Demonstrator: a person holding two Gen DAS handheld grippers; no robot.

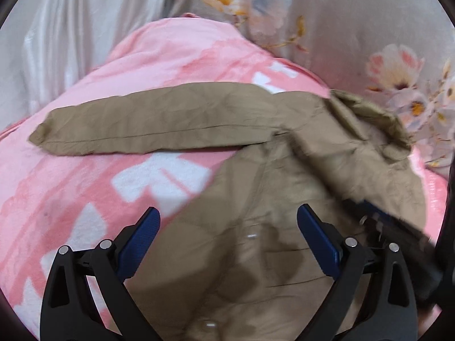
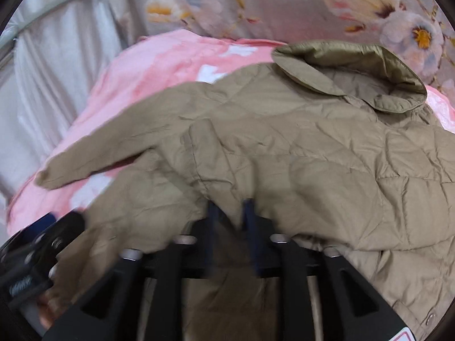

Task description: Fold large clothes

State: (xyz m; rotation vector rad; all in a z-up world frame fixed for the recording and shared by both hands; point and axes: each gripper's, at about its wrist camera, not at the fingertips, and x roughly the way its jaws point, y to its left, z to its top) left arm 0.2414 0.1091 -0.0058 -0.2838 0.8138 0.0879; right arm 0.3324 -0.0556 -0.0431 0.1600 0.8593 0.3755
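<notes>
A tan quilted jacket [image 1: 284, 193] lies spread on a pink blanket [image 1: 85, 176], with one sleeve [image 1: 156, 125] stretched out to the left. My left gripper [image 1: 230, 230] hangs open just above the jacket's body, with nothing between its blue pads [image 1: 148, 233]. The right gripper [image 1: 395, 227] shows as a dark blur at the jacket's right side. In the right wrist view the jacket [image 2: 312, 153] fills the frame, its collar [image 2: 355, 76] at the far end. A fold drapes over my right gripper [image 2: 231, 213] and sags between its fingers, which stand a little apart.
The pink blanket [image 2: 148, 68] lies on a bed with a grey floral sheet [image 1: 341, 14] beyond it. White cloth [image 1: 71, 34] hangs along the left side. The left gripper's body [image 2: 42, 244] is a blur at the lower left of the right wrist view.
</notes>
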